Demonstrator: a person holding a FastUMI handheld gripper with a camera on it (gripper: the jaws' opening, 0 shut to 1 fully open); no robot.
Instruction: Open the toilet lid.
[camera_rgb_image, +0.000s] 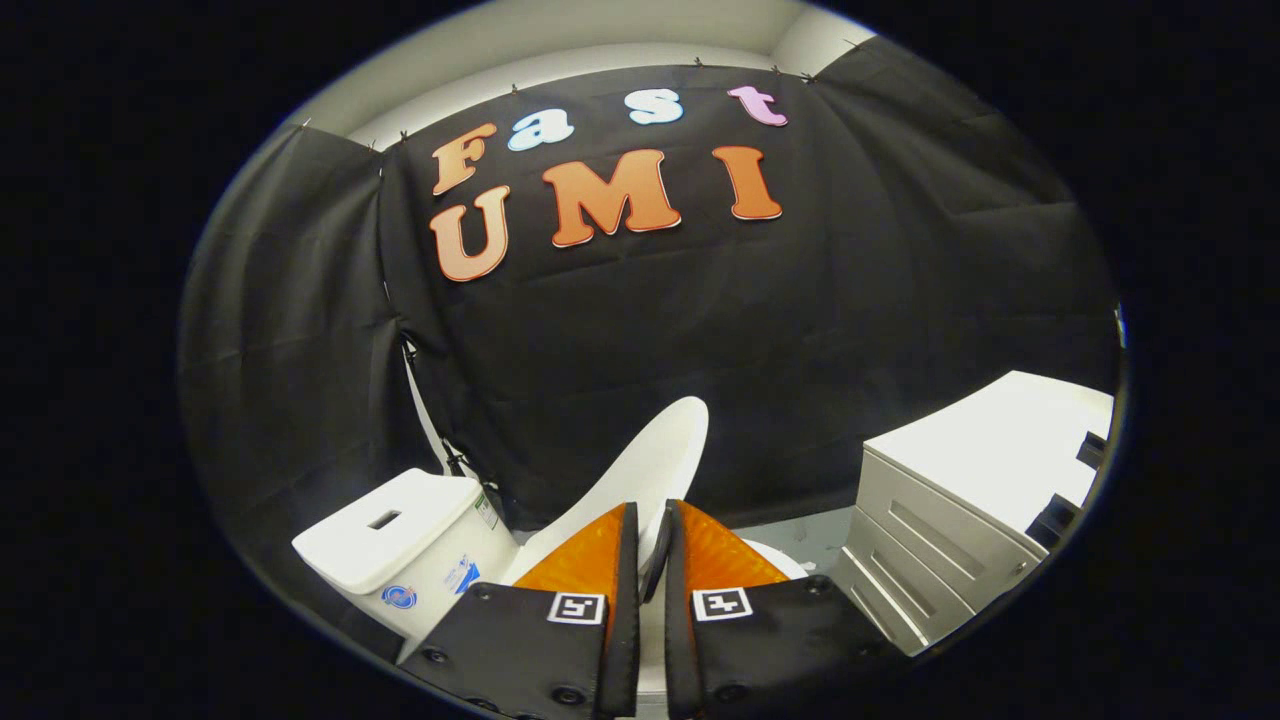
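We see our gripper (652, 520) w/ fingers pinched narrow on the raised toilet lid (650, 470), which stands tilted up between them, tank (400, 540) to its left, drawer cabinet (960, 510) at right.

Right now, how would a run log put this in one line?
gripper: shut on toilet lid | lid: raised, tilted | tank: beside lid | cabinet: other side

Lid (655, 455) between tank (395, 525) (left), cabinet (960, 500).
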